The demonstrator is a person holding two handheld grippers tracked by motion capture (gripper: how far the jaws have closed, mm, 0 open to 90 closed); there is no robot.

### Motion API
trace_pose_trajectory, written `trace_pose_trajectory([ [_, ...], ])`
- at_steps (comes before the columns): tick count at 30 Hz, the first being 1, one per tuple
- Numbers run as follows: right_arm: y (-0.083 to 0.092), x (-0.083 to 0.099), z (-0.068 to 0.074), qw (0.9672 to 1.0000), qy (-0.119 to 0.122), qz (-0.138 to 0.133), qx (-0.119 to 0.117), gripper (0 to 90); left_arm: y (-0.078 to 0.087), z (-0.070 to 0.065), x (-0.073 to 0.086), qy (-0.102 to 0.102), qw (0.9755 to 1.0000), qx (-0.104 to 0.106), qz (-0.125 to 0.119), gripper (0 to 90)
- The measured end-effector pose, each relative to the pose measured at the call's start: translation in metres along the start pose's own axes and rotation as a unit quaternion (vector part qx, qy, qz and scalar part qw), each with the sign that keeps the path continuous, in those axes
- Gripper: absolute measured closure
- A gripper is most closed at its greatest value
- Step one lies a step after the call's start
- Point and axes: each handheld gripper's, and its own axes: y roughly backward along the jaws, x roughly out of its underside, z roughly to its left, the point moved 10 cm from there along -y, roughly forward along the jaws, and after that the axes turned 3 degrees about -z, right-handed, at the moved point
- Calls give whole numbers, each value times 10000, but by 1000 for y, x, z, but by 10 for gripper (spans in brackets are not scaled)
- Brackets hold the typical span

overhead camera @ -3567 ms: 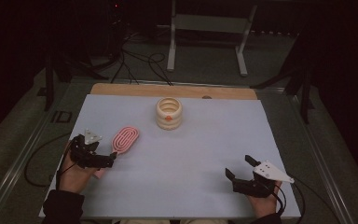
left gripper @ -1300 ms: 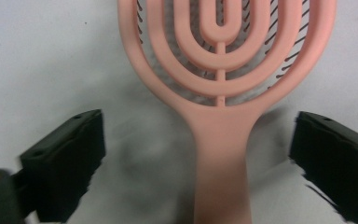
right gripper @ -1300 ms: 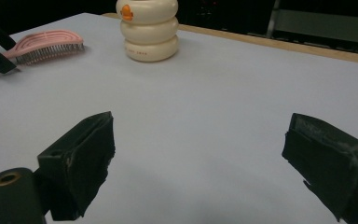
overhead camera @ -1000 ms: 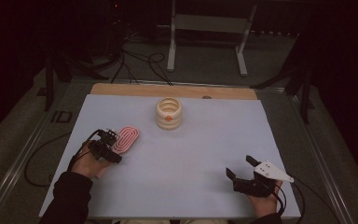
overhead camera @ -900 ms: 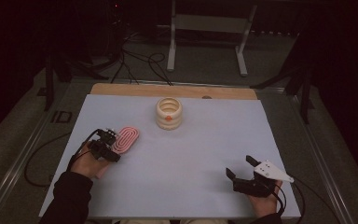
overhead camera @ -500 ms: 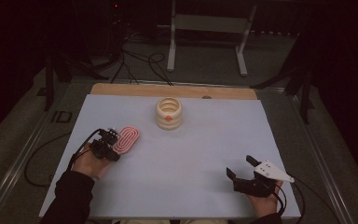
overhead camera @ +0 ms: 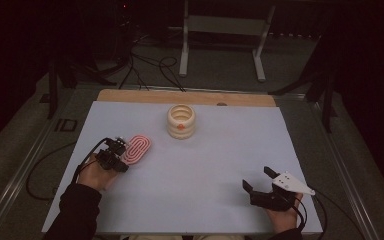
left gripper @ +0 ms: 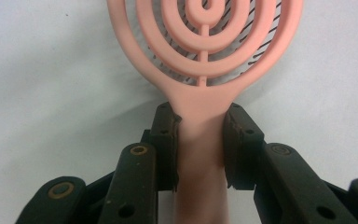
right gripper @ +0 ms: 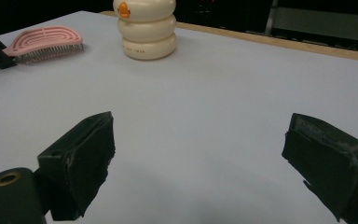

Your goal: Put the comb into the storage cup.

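A pink hairbrush (overhead camera: pixel 138 148) with an oval, looped head lies bristles down on the white table, left of centre. My left gripper (overhead camera: pixel 121 159) is at its near end. In the left gripper view the two black pads (left gripper: pixel 166 140) press on both sides of the brush's handle (left gripper: pixel 200 154), having just been closing on it; the head (left gripper: pixel 205 46) points away. My right gripper (overhead camera: pixel 257 178) rests at the near right with its jaws wide apart and only bare table between them (right gripper: pixel 200 154). The brush (right gripper: pixel 44 39) also shows far off in the right gripper view.
A cream ridged pot (overhead camera: pixel 181 121) with an orange dot stands at the back centre of the table (overhead camera: pixel 205 170), also seen as the pot (right gripper: pixel 148 28). A wooden strip (overhead camera: pixel 130 95) runs along the far edge. Cables and a metal stand (overhead camera: pixel 222 45) lie on the floor beyond.
The left hand moved up to the brush's handle and its jaws closed on it. The brush has stayed put. The right hand has not moved.
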Motion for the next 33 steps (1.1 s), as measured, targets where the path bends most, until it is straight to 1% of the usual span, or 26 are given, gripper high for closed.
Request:
trace_pose_trajectory([
  [2,0,0,0,10000,-5,1,5,83,3,1,-1,59,9999,22,-78,703],
  [7,0,0,0,10000,-1,0,-8,83,6,0,-3,95,9998,43,-181,705],
  [8,0,0,0,10000,1,2,-11,83,8,0,-4,110,9996,51,-241,705],
  [9,0,0,0,10000,1,2,-11,83,8,0,-4,110,9996,51,-241,705],
  [10,0,0,0,10000,0,-1,-11,83,11,0,-6,124,9994,80,-312,705],
  [14,0,0,1,10000,-3,1,-14,83,13,-2,-8,117,9992,89,-378,705],
  [16,0,0,1,10000,-4,-2,-16,83,16,-3,-10,122,9988,87,-469,706],
  [19,-1,0,1,10000,8,8,-15,83,18,-5,-12,113,9984,122,-534,705],
  [23,0,0,1,10000,-3,7,-17,83,19,-6,-13,96,9984,125,-550,705],
  [25,-1,0,0,10000,0,9,-14,83,22,-8,-16,91,9980,137,-617,706],
  [33,-1,1,1,10000,-5,20,-35,83,25,-12,-18,68,9973,179,-705,706],
])
